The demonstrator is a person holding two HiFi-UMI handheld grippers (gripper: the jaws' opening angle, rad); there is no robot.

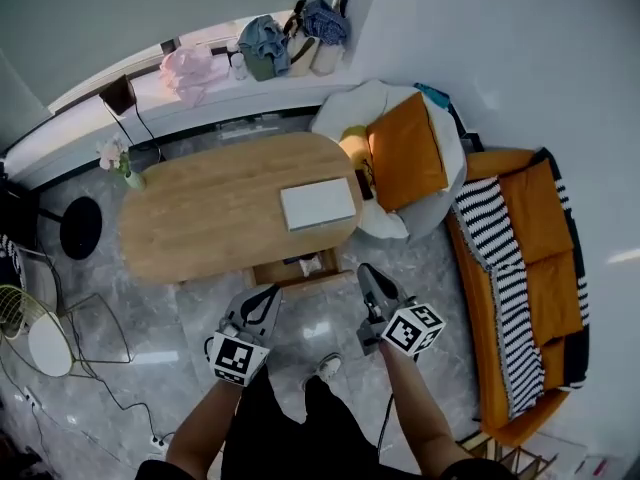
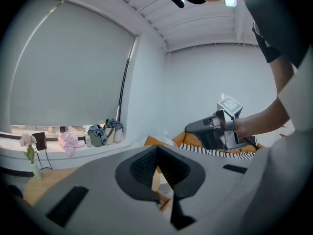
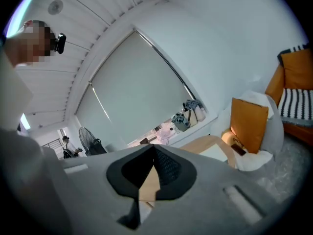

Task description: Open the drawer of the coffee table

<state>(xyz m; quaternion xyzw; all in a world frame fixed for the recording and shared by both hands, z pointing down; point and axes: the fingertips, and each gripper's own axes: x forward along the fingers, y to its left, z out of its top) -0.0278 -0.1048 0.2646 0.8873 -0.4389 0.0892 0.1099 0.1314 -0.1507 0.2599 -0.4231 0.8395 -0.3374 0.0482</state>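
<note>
The oval wooden coffee table (image 1: 200, 213) lies below me in the head view. Its drawer (image 1: 297, 267) stands pulled out a little on the near side, with small items inside. A flat white pad (image 1: 318, 204) rests on the tabletop. Both grippers are held up in the air on the near side of the table, apart from the drawer. My left gripper (image 1: 266, 296) has its jaws together and holds nothing, and its tips (image 2: 157, 148) meet in its own view. My right gripper (image 1: 366, 272) is shut and empty too (image 3: 153, 149). It also shows in the left gripper view (image 2: 215, 129).
An orange sofa (image 1: 545, 268) with a striped blanket runs along the right. A white beanbag (image 1: 385, 108) with an orange cushion (image 1: 405, 153) crowds the table's far right end. A flower vase (image 1: 125, 168), a black stool (image 1: 80, 226), a wire chair (image 1: 45, 318) and a floor cable lie left.
</note>
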